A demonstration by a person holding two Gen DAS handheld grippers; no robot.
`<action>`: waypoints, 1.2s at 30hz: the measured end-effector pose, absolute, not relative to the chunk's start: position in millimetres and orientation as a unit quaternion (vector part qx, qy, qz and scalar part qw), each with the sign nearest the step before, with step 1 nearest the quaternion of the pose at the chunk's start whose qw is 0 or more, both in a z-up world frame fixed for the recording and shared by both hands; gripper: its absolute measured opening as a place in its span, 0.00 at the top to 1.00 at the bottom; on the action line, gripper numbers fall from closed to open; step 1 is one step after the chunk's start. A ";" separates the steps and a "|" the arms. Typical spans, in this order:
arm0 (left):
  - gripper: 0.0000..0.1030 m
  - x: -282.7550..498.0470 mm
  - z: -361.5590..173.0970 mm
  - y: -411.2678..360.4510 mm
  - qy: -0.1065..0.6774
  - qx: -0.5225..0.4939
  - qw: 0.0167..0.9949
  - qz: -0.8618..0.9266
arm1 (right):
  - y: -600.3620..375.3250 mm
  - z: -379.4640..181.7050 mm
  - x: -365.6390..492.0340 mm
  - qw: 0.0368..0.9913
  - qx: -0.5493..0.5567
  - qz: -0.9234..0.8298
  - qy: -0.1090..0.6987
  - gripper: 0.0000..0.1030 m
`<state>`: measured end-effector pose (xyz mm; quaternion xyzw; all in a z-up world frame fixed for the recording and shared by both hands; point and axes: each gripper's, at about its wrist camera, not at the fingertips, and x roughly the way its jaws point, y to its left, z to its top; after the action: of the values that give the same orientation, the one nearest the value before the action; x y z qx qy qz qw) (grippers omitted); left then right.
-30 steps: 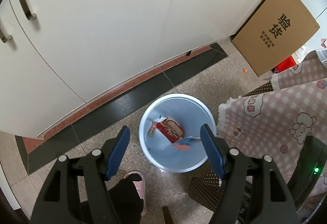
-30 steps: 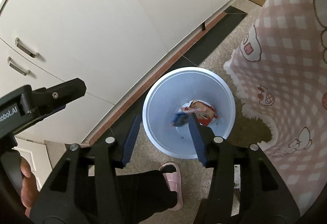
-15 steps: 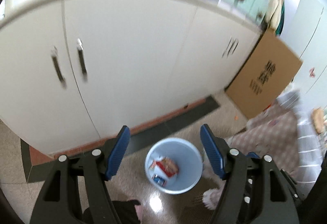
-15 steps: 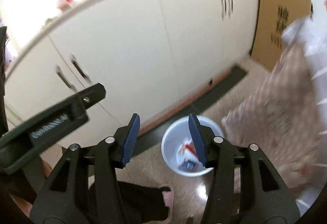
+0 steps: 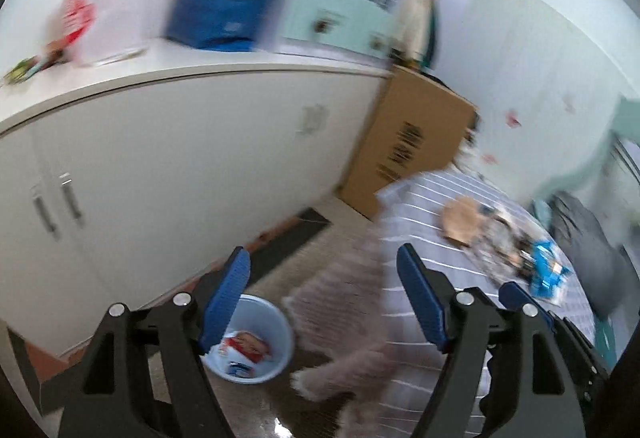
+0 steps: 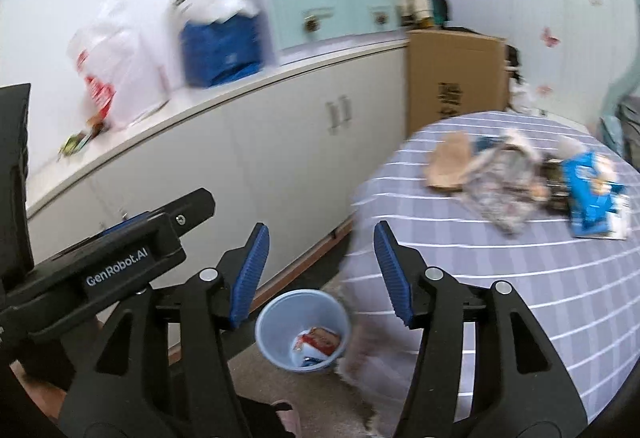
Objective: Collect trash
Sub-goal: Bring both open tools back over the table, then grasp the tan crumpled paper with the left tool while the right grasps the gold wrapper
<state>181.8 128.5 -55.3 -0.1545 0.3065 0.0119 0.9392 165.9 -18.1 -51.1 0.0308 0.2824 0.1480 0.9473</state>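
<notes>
Blur smears most of my left wrist view: the bags on the counter (image 5: 168, 78) are streaks of white, red and blue, and I cannot read the print on the cardboard box (image 5: 416, 142). My left gripper (image 5: 322, 302) shows two ribbed blue pads, its jaws opening with nothing between them. Below the left pad, partly hidden by it, sits the round pale-blue plastic bin (image 5: 280, 354) on the speckled floor, holding a red packet (image 5: 248, 344) and a blue scrap I cannot make out. The striped cloth on the table (image 5: 404, 222) drops into a pink fringe, blurred. On the cloth lies a heap of litter (image 5: 500, 238); its far edge is cut off by the right gripper's black frame.

Sharper from the right wrist: my right gripper (image 6: 320, 272) also has its jaws opening, empty. Straight below the gap stands the same bin (image 6: 276, 326), one of it, the red packet (image 6: 320, 338) inside. On the round table (image 6: 480, 278) I count one tan paper piece (image 6: 446, 162), one crumpled patterned wrapper (image 6: 500, 178) and one blue glossy bag (image 6: 592, 194); a dark item between them is too small to name. The left gripper (image 6: 132, 246) juts in, its jaws out of sight here. A pink slipper (image 6: 288, 414) is cut off at the bottom edge.
</notes>
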 end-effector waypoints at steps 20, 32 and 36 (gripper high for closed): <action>0.26 293.4 -87.1 -21.4 0.377 -0.034 0.923 -0.076 | -211.5 -58.2 211.3 0.943 0.068 0.070 0.319 0.52; 0.26 346.4 -106.9 -36.2 0.402 -0.028 0.911 -0.092 | -214.1 -65.9 261.6 0.940 0.043 0.083 0.329 0.55; 0.35 361.1 -113.0 -39.7 0.412 -0.025 0.905 -0.105 | -213.1 -65.5 278.1 0.940 0.025 0.084 0.329 0.55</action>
<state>361.1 -39.7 -113.0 -0.0248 0.4120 -0.1047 0.9048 278.1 -213.1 -65.5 0.0247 0.3290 0.0835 0.9403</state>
